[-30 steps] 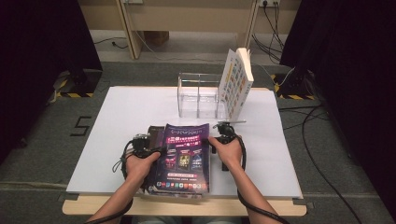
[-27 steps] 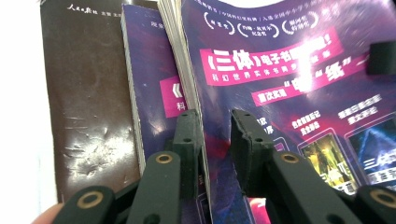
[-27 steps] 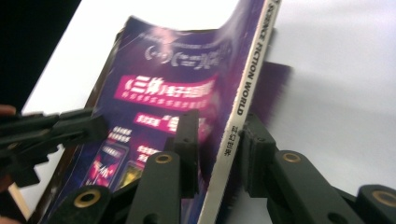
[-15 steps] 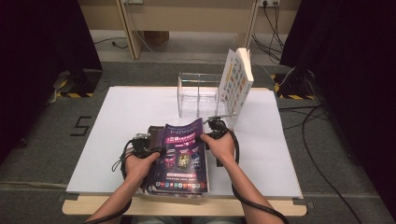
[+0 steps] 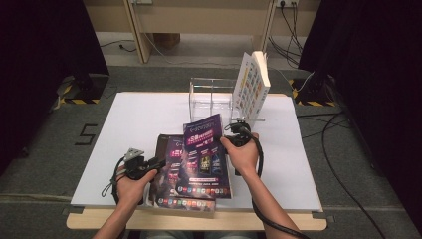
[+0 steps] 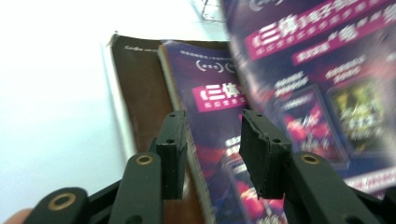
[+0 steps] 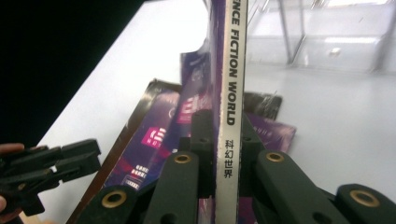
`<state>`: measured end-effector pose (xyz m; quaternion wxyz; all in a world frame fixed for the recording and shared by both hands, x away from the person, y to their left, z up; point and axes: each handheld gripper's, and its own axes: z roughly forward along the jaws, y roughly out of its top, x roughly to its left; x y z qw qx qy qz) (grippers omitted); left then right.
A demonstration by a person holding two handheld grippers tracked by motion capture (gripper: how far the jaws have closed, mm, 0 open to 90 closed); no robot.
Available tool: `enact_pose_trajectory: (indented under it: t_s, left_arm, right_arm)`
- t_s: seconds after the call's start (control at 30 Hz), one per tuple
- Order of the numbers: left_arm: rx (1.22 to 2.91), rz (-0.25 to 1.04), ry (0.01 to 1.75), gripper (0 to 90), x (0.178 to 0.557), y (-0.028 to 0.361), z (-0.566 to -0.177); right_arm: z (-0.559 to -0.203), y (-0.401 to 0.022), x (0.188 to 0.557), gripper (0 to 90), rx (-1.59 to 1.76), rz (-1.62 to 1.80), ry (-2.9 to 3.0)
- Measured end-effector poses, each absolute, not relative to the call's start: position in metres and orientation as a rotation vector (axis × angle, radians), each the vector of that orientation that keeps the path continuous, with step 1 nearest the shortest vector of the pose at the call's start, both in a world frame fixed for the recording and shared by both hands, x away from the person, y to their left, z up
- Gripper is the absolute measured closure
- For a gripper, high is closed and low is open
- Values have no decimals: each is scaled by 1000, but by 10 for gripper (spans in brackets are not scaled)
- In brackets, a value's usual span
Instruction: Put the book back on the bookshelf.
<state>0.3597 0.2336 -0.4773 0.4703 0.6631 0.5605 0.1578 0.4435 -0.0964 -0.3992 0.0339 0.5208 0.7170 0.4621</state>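
We have the top magazine (image 5: 206, 149) lifted off the stack (image 5: 174, 186), its spine clamped in the right gripper (image 5: 238, 133), whose jaws have just been closing on it; its long axis runs away from us toward the clear rack (image 5: 211, 97); the left gripper (image 5: 149, 164) sits beside the stack, jaws half apart and just been opening, holding nothing; an upright book (image 5: 253, 84) leans at the rack's right end, crowding that slot.

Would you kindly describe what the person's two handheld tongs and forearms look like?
Both tongs are black. The left tongs carry a grey three-cornered plate on top and trail a black cable. Their jaws end in flat black pads with brass-coloured rivets at the joints. The right tongs trail a black cable too. The forearms are bare, no sleeves.
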Motion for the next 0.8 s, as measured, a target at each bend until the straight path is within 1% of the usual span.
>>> enact_pose_trajectory:
  t_s: [0.23, 0.5, 0.8]
  left_arm:
    - [1626, 411, 1378, 588, 354, 236, -488]
    - [1616, 424, 1362, 588, 352, 234, -488]
    - [1610, 420, 1363, 591, 351, 236, -489]
  right_arm:
    - [-383, -112, 443, 832, 1567, 1442, 2107]
    - [-361, -129, 443, 832, 1531, 1483, 1977]
    - [-332, -139, 452, 832, 1483, 1503, 1849]
